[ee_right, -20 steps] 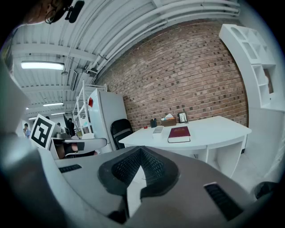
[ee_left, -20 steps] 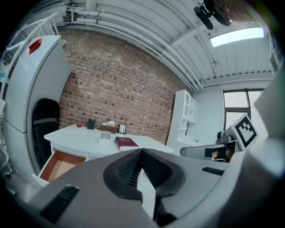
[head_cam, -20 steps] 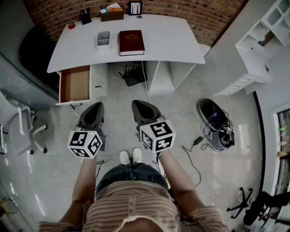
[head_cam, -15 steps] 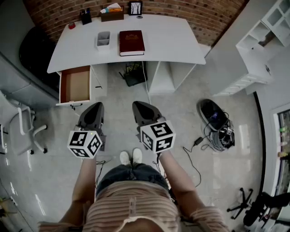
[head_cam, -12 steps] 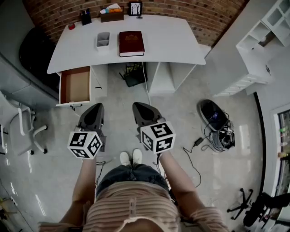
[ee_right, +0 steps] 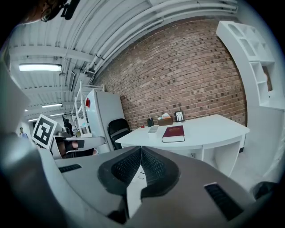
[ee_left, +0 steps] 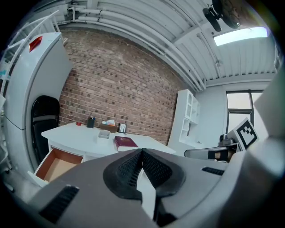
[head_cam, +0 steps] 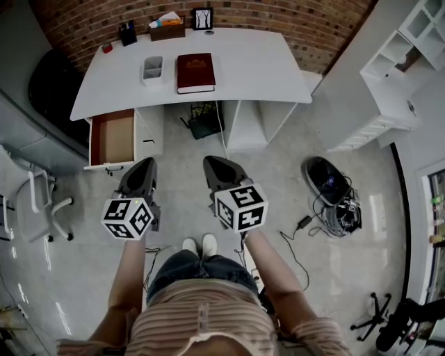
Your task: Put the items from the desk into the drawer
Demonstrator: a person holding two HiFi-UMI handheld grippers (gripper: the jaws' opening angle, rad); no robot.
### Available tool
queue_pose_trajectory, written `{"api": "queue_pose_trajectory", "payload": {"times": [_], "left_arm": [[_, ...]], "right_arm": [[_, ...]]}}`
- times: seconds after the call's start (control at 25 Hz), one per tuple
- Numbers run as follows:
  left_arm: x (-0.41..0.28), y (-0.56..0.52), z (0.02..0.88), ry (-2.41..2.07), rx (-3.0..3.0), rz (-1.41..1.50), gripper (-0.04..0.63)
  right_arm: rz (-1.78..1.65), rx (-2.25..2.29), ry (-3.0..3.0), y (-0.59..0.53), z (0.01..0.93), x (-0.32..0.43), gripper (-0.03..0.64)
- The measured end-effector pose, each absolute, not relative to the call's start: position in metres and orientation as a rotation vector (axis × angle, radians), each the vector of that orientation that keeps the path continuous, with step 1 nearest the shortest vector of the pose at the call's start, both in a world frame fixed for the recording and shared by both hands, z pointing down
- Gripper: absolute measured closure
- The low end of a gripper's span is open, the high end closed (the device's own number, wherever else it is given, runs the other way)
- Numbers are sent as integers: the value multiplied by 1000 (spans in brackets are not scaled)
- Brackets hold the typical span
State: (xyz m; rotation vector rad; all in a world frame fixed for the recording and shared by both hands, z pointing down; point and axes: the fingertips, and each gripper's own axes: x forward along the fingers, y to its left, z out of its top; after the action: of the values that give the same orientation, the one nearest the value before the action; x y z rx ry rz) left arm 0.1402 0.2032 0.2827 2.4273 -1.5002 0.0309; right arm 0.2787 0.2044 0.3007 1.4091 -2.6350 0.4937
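A dark red book [head_cam: 195, 72] lies on the white desk [head_cam: 250, 62], with a small grey tray [head_cam: 152, 69] to its left. The desk's wooden drawer [head_cam: 111, 139] stands pulled out at the left, with nothing visible inside. My left gripper [head_cam: 144, 169] and right gripper [head_cam: 216, 167] hang side by side over the floor, well short of the desk. Both are shut with nothing between their jaws. The book [ee_left: 125, 142] and drawer [ee_left: 55, 164] show beyond the left gripper [ee_left: 141, 152]. The right gripper [ee_right: 140, 149] faces the book [ee_right: 173, 133].
At the desk's back edge stand a pen holder [head_cam: 126, 31], a tissue box [head_cam: 167, 28], a small framed picture [head_cam: 202, 18] and a red object [head_cam: 106, 48]. A white chair [head_cam: 35, 201] is at the left, white shelves [head_cam: 400, 69] at the right, cables [head_cam: 334, 208] on the floor.
The head view has shifted slightly, so the desk and drawer sit a little further left and higher. Both grippers stay shut and keep their places.
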Motion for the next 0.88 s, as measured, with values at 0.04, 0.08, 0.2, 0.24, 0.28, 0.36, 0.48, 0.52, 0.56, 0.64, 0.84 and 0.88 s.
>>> {"api": "queue_pose_trajectory", "payload": {"times": [0.04, 0.08, 0.2, 0.24, 0.28, 0.36, 0.48, 0.52, 0.56, 0.64, 0.84, 0.88], "left_arm": [[141, 201, 282, -1509, 2421, 25, 586], [142, 199, 280, -1519, 2412, 19, 586], [148, 193, 277, -1537, 2392, 21, 586], [151, 190, 275, -1539, 2390, 25, 586], [155, 187, 273, -1539, 2391, 27, 586], [161, 179, 269, -1539, 2393, 23, 586], [170, 168, 260, -1551, 2396, 12, 586], [173, 165, 257, -1556, 2398, 12, 586], [175, 161, 255, -1559, 2400, 15, 586], [177, 154, 252, -1555, 2406, 25, 586], [178, 135, 245, -1549, 2413, 24, 586], [178, 131, 245, -1551, 2412, 20, 586]], "right_arm": [[488, 1422, -2633, 202, 299, 284, 600], [481, 1437, -2628, 199, 297, 290, 600], [446, 1483, -2606, 191, 290, 310, 600], [434, 1487, -2605, 189, 287, 315, 600], [423, 1486, -2607, 186, 285, 319, 600], [406, 1485, -2618, 178, 279, 326, 600], [415, 1493, -2648, 166, 269, 336, 600], [422, 1494, -2659, 162, 266, 338, 600], [428, 1497, -2667, 158, 264, 341, 600], [426, 1509, -2669, 149, 261, 345, 600], [420, 1519, -2649, 129, 256, 347, 600], [420, 1516, -2645, 126, 257, 347, 600]]}}
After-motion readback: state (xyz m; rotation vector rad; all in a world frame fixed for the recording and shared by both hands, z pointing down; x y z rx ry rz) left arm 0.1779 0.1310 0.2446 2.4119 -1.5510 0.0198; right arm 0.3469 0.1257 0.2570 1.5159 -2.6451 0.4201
